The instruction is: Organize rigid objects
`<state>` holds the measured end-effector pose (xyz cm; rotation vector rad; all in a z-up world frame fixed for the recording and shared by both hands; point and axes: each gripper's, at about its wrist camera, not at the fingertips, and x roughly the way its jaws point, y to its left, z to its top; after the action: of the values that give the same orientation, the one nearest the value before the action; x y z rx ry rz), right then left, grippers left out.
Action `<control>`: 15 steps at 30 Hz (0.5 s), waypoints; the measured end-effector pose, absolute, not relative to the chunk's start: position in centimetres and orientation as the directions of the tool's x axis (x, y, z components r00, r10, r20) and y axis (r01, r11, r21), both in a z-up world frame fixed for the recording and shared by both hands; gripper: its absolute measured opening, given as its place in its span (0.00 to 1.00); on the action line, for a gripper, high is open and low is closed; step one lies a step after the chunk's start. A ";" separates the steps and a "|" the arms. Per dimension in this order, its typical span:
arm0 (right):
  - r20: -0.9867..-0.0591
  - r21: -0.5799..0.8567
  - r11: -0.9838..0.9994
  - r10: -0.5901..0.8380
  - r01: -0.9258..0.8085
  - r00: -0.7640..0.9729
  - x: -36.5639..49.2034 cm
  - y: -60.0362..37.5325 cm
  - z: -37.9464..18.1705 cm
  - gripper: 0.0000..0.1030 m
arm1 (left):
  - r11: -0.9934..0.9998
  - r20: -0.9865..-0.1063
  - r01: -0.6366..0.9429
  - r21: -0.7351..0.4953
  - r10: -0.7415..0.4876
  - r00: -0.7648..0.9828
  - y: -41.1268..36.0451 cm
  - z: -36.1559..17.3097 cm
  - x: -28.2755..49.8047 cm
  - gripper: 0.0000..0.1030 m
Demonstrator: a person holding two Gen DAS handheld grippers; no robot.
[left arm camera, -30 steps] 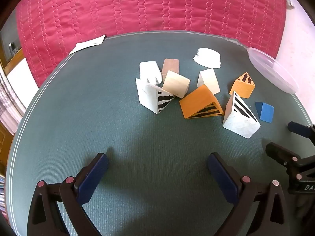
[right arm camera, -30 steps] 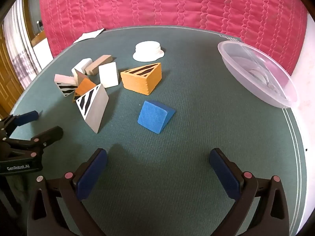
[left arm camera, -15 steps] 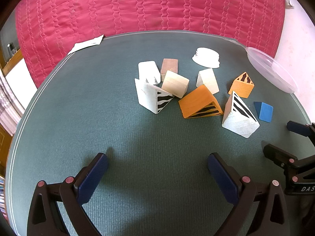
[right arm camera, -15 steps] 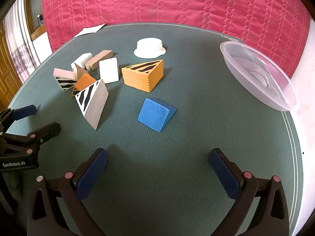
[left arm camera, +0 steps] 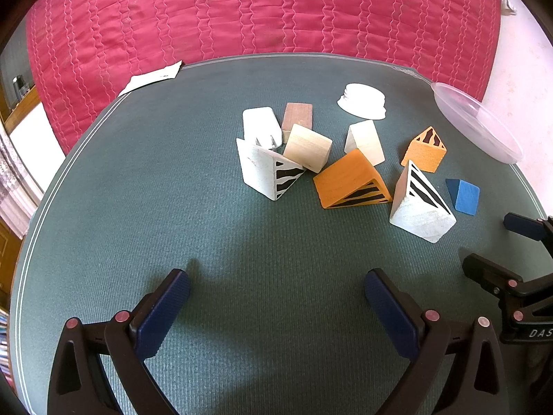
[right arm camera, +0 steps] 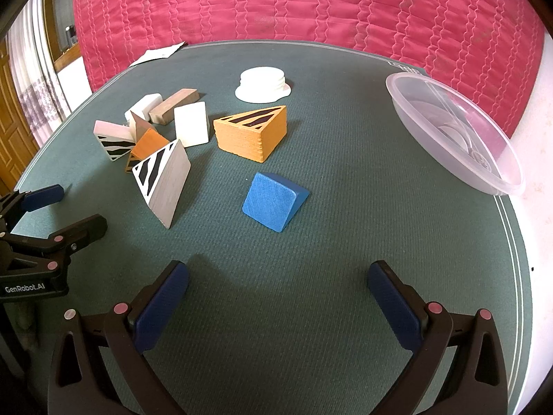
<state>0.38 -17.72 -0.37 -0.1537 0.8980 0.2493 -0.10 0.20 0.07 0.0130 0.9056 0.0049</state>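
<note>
Several wooden blocks lie scattered on a green mat. A blue wedge lies just ahead of my right gripper, which is open and empty. An orange striped wedge and a white striped wedge lie beyond and to its left. My left gripper is open and empty, well short of a white striped wedge and an orange striped wedge. Plain wooden blocks lie behind them. A clear plastic bowl sits at the mat's right edge.
A white lid-like disc sits behind the blocks. A slip of paper lies at the far left edge of the mat. A red quilted cloth rises behind the table. Each gripper shows at the side of the other's view.
Both views have shifted slightly, with the blocks appearing a little nearer to the right gripper. No block has moved and both grippers stay open.
</note>
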 end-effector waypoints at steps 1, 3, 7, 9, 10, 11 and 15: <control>-0.788 -0.028 0.960 0.150 -0.278 0.597 0.4 -17.7 -0.4 1.00 | 1.000 -0.787 0.001 0.013 0.010 0.617 0.2 0.1 -0.1 1.00; -0.787 -0.021 0.961 0.155 -0.277 0.598 0.3 -17.8 -0.3 1.00 | 1.000 -0.787 0.001 0.013 0.010 0.617 0.2 0.1 -0.1 1.00; -0.779 0.046 0.963 0.201 -0.266 0.594 0.4 -18.9 0.1 1.00 | 1.000 -0.788 0.003 0.013 0.008 0.616 0.1 0.1 -0.1 1.00; -0.775 0.071 0.964 0.216 -0.258 0.594 0.6 -19.2 0.2 0.98 | 1.000 -0.789 0.005 0.014 0.008 0.615 0.1 0.1 -0.1 1.00; -0.771 0.084 0.964 0.222 -0.251 0.597 0.6 -19.4 0.3 0.94 | 1.000 -0.789 0.006 0.014 0.007 0.614 0.1 0.1 -0.1 1.00; -0.769 0.088 0.964 0.226 -0.250 0.598 0.7 -19.5 0.4 0.91 | 1.000 -0.789 0.006 0.014 0.007 0.614 0.1 0.1 0.0 1.00; -0.766 0.121 0.963 0.244 -0.239 0.594 1.6 -19.7 0.9 0.76 | 1.000 -0.791 0.001 0.012 0.009 0.612 0.3 0.1 -0.1 1.00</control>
<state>1.62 -19.67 0.85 0.0058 0.8911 0.2807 -0.05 0.27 0.15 0.0116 0.9123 0.0046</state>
